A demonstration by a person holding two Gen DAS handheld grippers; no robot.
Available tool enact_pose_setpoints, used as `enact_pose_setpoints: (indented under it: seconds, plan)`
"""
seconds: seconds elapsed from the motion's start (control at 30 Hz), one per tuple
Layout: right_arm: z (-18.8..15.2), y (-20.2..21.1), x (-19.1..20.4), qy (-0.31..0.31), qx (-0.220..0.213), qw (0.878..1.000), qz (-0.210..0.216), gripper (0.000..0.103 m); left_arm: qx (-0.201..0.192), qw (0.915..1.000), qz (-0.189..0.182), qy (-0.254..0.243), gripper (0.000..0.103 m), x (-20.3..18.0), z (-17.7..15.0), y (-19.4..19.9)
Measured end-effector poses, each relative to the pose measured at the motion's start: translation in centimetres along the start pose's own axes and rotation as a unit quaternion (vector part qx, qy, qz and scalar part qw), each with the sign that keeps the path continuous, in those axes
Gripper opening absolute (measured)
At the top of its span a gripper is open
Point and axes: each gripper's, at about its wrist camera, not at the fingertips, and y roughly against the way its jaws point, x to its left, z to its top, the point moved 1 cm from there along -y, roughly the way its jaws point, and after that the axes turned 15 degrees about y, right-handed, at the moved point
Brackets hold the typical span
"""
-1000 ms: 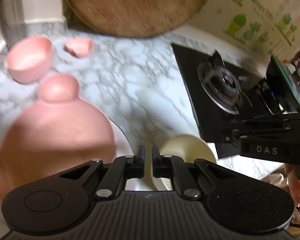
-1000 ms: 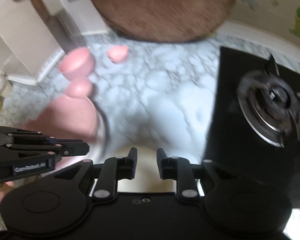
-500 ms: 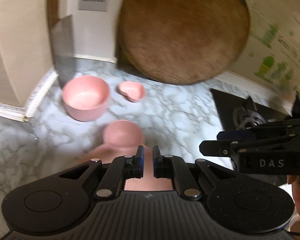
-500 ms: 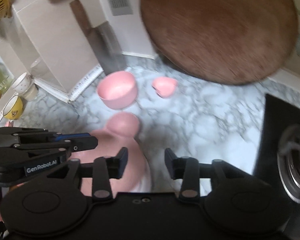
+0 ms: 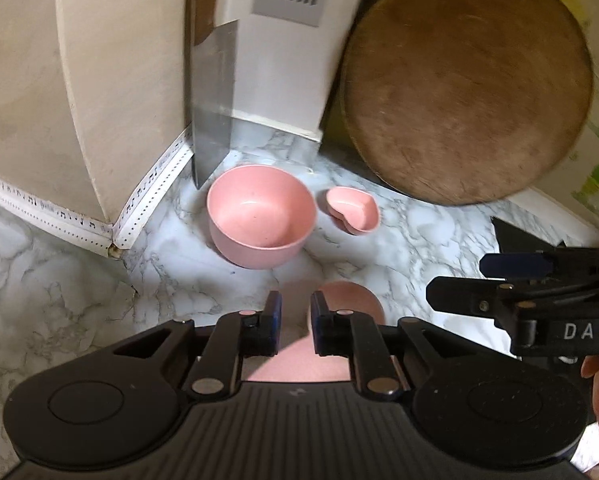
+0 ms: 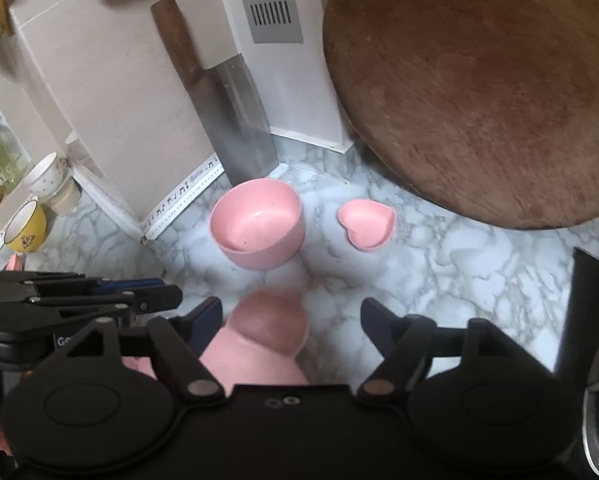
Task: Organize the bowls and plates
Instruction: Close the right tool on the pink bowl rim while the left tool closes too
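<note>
Both grippers are pointing down toward the back corner of the marble counter (image 5: 59,312), where a round pink bowl (image 5: 260,216) is sitting upright at about twelve o'clock from the left gripper (image 5: 295,326), with a small heart-shaped pink dish (image 5: 353,210) just beside it at one o'clock, apart from it. The left gripper's jaws are opening from a narrow gap with nothing gripped; a blurred pink plate with a round ear (image 6: 267,320) is lying beneath. The right gripper (image 6: 291,320) is opening wide, that ear showing between its fingers but unpressed. The bowl is looking light, stiff and smooth-walled, probably moulded fibre or plastic, so pinching one wall at the rim nearest the grippers seems the surest hold; the dish's low rim would take the same pinch. Room is tightening behind the bowl: a cleaver (image 6: 235,120) is leaning against the wall at eleven o'clock, a round wooden board (image 5: 467,80) is standing at two o'clock, while the near counter is lying open.
</note>
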Motion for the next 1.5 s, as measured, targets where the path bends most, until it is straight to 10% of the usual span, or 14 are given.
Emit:
enact_pose_setpoints:
  seconds: [0.2, 1.07, 1.5]
  plan:
    - [1.7, -2.2, -0.9, -0.008, 0.004, 1.000, 0.003, 0.084, -0.026, 0.9991, 0.007, 0.032, 0.074, 0.8, 1.6, -1.0]
    - [6.8, -14.3, -5.0, -0.095, 0.037, 0.994, 0.031, 0.068, -0.022, 0.9854, 0.073, 0.152, 0.072, 4.2, 6.1, -9.7]
    - [6.3, -16.7, -4.4, -0.088, 0.056, 0.994, 0.042, 0.023, 0.004, 0.9860, 0.063, 0.154, 0.029, 4.6, 6.5, -11.9]
